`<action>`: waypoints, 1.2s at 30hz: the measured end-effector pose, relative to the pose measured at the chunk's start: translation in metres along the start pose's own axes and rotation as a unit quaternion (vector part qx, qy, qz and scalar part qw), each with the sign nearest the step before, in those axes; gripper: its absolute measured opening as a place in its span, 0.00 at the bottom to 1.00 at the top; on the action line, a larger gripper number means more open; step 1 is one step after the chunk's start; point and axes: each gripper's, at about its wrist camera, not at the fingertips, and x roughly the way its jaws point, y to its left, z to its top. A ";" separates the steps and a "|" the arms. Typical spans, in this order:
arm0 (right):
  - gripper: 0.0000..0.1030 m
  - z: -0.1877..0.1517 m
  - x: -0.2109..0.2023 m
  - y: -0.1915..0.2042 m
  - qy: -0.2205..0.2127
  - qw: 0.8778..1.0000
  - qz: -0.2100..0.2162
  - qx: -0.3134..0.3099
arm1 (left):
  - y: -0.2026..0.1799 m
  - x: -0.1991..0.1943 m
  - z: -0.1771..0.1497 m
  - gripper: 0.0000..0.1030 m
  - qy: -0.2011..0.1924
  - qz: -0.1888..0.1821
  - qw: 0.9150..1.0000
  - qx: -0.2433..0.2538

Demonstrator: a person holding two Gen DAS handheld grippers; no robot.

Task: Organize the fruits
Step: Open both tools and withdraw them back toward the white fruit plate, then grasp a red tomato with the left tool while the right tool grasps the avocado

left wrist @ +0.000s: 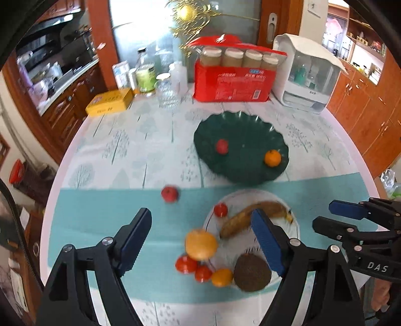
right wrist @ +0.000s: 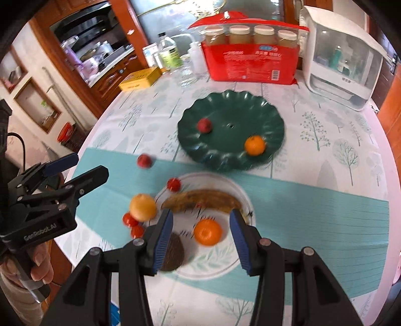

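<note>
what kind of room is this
Most likely a home kitchen or dining area: a range hood over a counter with pots, wooden cabinets, and a table with a patterned cloth carrying fruit plates and packaged jars.

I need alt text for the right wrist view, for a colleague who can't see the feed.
The open right gripper hovers over a white plate holding an orange, a browned banana and a brown round fruit. Beyond it, a dark green dish holds another orange and a small red fruit. The left gripper shows at the left edge.
</note>
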 end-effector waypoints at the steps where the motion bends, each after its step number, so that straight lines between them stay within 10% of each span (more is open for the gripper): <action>1: 0.46 -0.006 0.001 0.003 0.003 1.000 0.001 -0.005 | 0.002 0.000 -0.009 0.78 0.001 0.004 1.000 -0.006; 17: 0.47 -0.056 0.051 0.039 0.070 0.996 0.051 -0.031 | 0.049 0.038 -0.095 0.77 0.049 0.041 0.996 -0.056; 36: 0.60 -0.056 0.104 0.039 0.103 0.993 0.049 0.040 | 0.067 0.121 -0.087 0.63 0.137 -0.094 0.983 -0.082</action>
